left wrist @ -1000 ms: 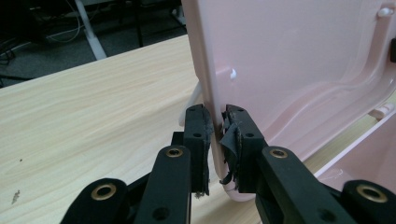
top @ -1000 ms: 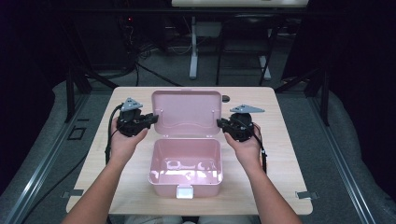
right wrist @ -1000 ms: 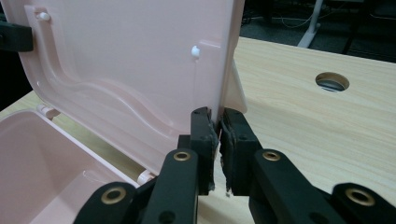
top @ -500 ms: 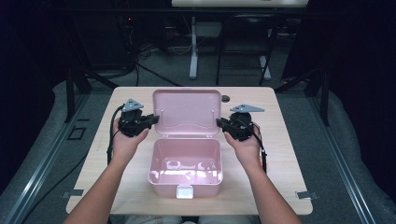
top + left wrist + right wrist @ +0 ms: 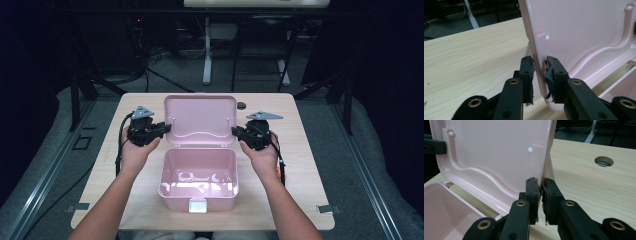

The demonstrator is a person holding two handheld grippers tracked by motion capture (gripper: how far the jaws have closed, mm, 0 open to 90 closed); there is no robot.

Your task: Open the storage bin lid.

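— Pink plastic, all of it: a lunch-style box [image 5: 199,180] sits open in the middle of the pale wooden bench [image 5: 310,165], its lid [image 5: 201,120] swung up behind the tub and standing nearly upright.

— And the 2 claws?

— 1 at each side edge of that lid. The left claw [image 5: 162,128] is at the lid's left edge, the right claw [image 5: 237,132] at its right edge, each carried in a hand that comes in from the near side.

— Is the left one pinching?

— Not quite. In the left gripper view the lid's rim [image 5: 539,72] runs between the 2 black pads of the left claw [image 5: 539,65]; the right-hand pad touches the pink wall, but a thin gap shows beside the other pad. Its jaws have just been opening, with the rim between them, so they stand loosely spread around it.

— The right one?

— Pressed onto the lid. In the right gripper view the right claw [image 5: 541,185] has both pads tight against the lid's edge [image 5: 546,165], no gap on either side.

— Anything in the tub?

— Glossy bare pink bottom with reflections, and a pale latch [image 5: 198,205] on its near wall. A round hole [image 5: 604,161] in the bench lies beyond the right claw.
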